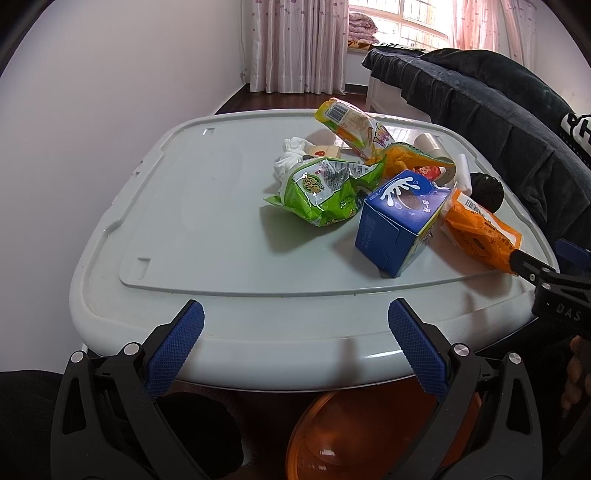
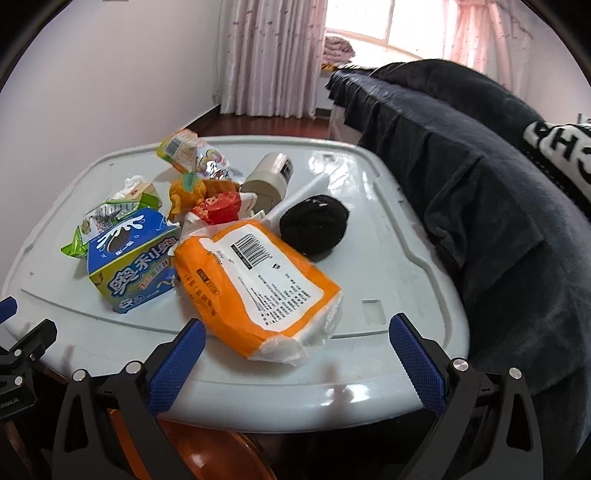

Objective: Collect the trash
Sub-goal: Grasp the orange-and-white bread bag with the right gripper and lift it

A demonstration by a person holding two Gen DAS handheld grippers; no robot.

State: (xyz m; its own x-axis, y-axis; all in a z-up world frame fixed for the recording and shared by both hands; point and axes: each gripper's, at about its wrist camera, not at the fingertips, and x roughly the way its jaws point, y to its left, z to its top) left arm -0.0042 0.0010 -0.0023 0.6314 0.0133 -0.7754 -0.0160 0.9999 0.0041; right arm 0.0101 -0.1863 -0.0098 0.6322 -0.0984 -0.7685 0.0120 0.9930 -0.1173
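Both grippers are held with jaws spread wide and empty: the left gripper [image 1: 295, 345] at the bottom of its frame, the right gripper [image 2: 297, 356] likewise. The trash is heaped on the pale table [image 1: 207, 229], right of centre in the left view. The orange packet [image 2: 255, 286] lies nearest the right gripper, touching the blue carton [image 2: 135, 262]. If the packet is pinched by its loose film end, it could slip out; the carton and the green wrapper [image 1: 325, 192] could be knocked off the edge. An orange bin [image 1: 362, 439] is glimpsed below.

Bright window [image 1: 402, 26] backlight, sharp, fisheye-warped edges
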